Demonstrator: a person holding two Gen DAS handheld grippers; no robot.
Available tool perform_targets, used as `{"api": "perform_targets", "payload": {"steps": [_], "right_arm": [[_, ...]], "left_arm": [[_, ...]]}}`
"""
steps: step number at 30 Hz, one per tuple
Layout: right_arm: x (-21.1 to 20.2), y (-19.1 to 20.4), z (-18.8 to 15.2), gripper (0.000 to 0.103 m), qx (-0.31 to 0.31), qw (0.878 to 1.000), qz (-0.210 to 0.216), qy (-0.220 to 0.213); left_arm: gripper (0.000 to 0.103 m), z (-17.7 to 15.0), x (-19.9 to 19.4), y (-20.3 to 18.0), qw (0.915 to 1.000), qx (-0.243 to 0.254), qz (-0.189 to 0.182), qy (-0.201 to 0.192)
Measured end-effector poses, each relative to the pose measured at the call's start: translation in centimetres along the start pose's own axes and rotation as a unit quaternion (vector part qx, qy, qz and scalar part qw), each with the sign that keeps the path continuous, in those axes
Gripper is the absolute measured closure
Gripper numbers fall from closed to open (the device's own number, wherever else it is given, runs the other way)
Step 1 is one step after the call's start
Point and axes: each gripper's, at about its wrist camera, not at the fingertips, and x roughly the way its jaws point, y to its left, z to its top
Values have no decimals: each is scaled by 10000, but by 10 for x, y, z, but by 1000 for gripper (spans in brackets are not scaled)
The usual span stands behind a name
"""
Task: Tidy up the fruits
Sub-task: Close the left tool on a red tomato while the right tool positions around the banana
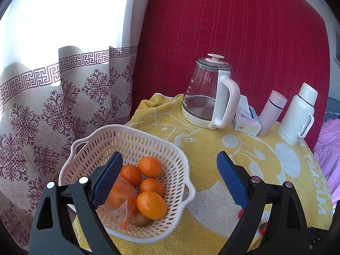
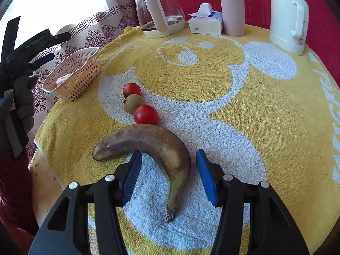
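Both grippers' fingers spread | left gripper [image 1: 170,176] over basket [image 1: 89,146] | right gripper [image 2: 169,174] straddling banana [image 2: 157,146]

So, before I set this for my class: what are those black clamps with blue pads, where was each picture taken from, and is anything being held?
Each clamp is a hand-held gripper carried by a person, with a camera looking along its fingers. One picture looks from the left hand-held gripper, open above a white basket of oranges. The other looks from the right hand-held gripper, open astride a browned banana on the yellow towel. Two tomatoes and a kiwi lie beyond the banana. Nothing is held.
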Motion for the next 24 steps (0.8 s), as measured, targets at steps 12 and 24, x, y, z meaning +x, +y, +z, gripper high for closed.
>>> {"api": "perform_targets", "payload": {"steps": [12, 24], "right_arm": [[3, 9, -2, 59, -457, 9985, -294, -17], [-21, -30, -14, 67, 126, 9979, -595, -215]], "left_arm": [[12, -6, 0, -19, 9997, 234, -71, 27], [12, -22, 4, -52, 9970, 716, -233, 150]]}}
